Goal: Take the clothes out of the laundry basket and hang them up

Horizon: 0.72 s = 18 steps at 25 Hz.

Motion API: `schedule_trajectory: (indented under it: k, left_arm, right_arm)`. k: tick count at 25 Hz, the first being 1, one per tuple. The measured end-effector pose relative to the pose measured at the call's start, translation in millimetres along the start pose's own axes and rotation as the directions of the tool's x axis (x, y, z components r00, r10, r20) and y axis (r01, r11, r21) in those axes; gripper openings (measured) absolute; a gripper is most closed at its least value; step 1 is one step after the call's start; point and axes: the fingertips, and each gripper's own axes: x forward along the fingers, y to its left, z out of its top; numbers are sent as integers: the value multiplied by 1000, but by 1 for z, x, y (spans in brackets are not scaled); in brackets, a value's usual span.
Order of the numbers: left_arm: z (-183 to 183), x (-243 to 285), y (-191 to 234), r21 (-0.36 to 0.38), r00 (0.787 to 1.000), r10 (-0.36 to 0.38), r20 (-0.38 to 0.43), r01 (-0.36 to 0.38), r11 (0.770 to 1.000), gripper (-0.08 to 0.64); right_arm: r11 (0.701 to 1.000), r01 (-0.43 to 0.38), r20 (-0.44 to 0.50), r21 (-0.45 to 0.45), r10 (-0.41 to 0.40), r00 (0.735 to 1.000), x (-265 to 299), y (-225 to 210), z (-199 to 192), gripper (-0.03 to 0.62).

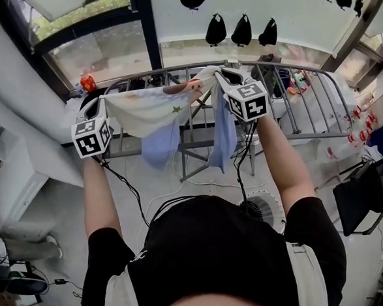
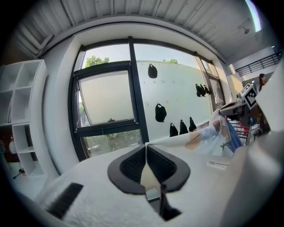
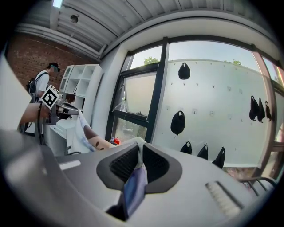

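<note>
A small cream garment (image 1: pixel 150 109) with a printed pattern and pale blue sleeves is stretched between both grippers above the metal drying rack (image 1: pixel 306 102). My left gripper (image 1: pixel 102 103) is shut on its left edge; the cream cloth (image 2: pixel 145 175) shows pinched between the jaws. My right gripper (image 1: pixel 220 76) is shut on the right edge, where cream and blue fabric (image 3: pixel 135 177) hangs from between the jaws. Both blue sleeves (image 1: pixel 224 137) dangle below. The laundry basket is not in view.
A big window (image 1: pixel 99 51) stands behind the rack. Several black bags (image 1: pixel 240 31) hang on the white wall. A round white fan (image 1: pixel 264 209) sits on the floor below me, and a dark chair (image 1: pixel 365 199) stands at the right. Cables trail across the floor.
</note>
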Motion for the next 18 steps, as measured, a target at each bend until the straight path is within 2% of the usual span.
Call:
schedule_trajectory:
  k: [2,6,12,18]
  left_arm:
    - [-16,19,1,7,999,-10,-42,10,1000,17]
    - [-49,49,-5,6,991,-46,-124,47,999,15]
    - [-113,73,-14,59,965,-51,-257,68,996,15]
    - [-168,80,-21,28,931,-82,-356,99,995,15]
  right_arm:
    - [1000,18,-62,-13,-19,998,18,-4,-20,51]
    - [990,42,-184,-136,-67,981,45,-2,-59,51]
    - [992,48,-296,-115,-80,952,67,2,-106,52]
    - [986,36,-421,-160,-101,902,68,13,-148,55]
